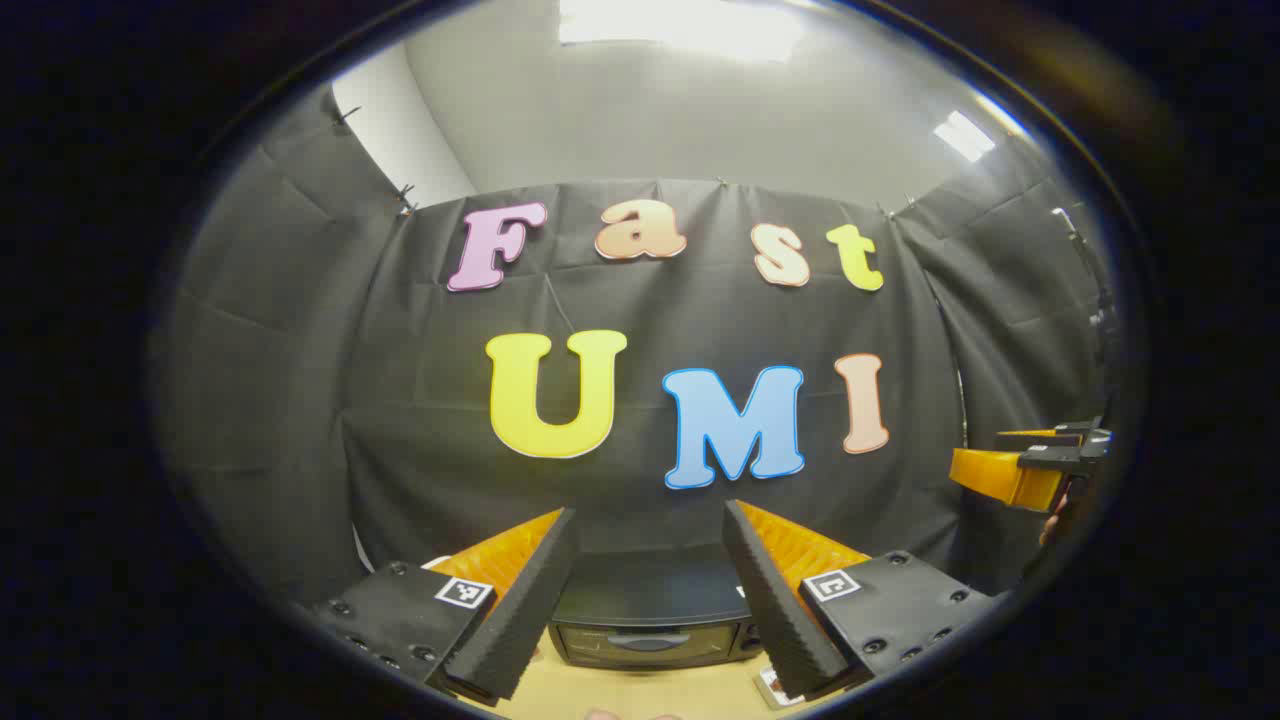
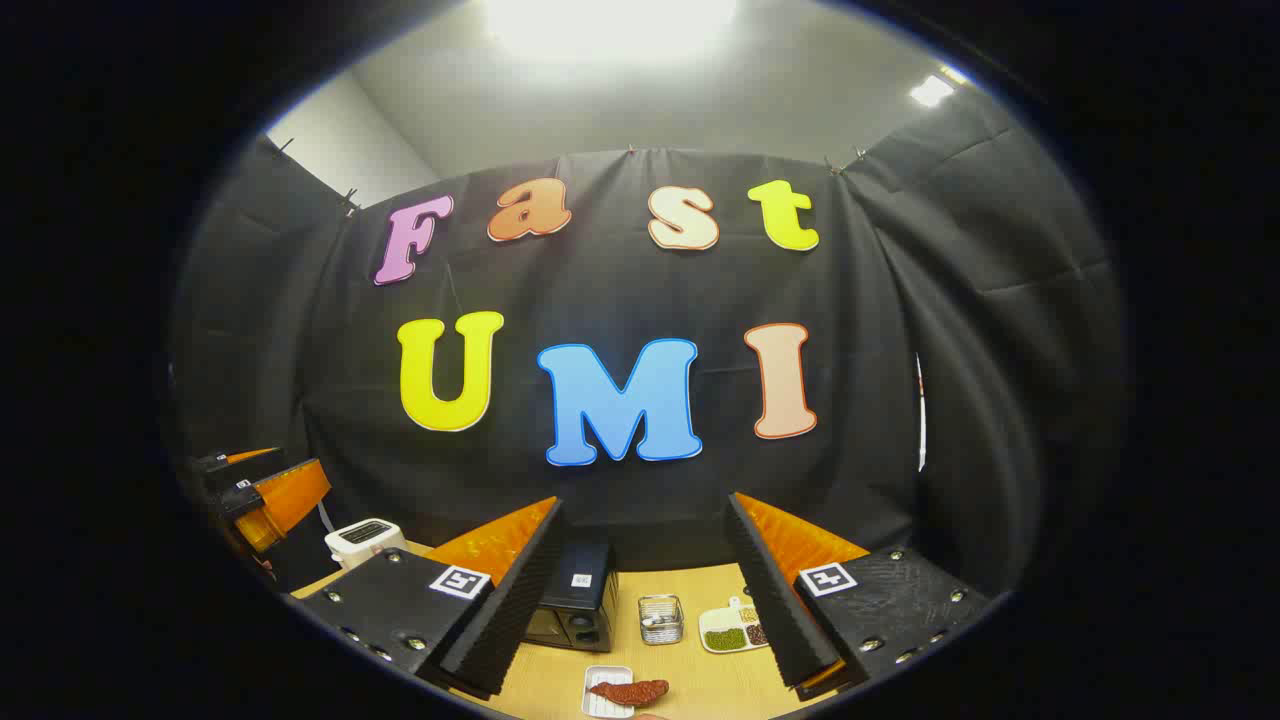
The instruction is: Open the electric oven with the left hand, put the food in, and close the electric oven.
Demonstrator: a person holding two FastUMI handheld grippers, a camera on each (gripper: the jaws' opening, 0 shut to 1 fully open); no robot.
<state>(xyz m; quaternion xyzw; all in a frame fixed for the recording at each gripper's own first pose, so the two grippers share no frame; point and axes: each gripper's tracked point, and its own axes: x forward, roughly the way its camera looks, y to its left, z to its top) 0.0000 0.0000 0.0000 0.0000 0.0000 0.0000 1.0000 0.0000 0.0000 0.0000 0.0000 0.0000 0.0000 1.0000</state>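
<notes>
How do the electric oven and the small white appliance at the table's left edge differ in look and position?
The electric oven is black and boxy, near the table's middle; the white appliance is pale, with rounded corners and a dark slot on top. It sits farther left, nearer the cloth wall. Both rest on the wooden table.

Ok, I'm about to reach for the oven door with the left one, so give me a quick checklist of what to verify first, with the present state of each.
1. Left hand-held gripper open, nothing between its fingers: ok.
2. Electric oven straight ahead of it on the table, lined up between the fingers: ok.
3. Oven door shut, handle in sight: ok.
4. Right hand-held gripper open and free: ok.
5. Food ready on its white tray, in front of the oven: ok.
6. Room for the door to swing down without hitting the tray: cannot tell.
</notes>
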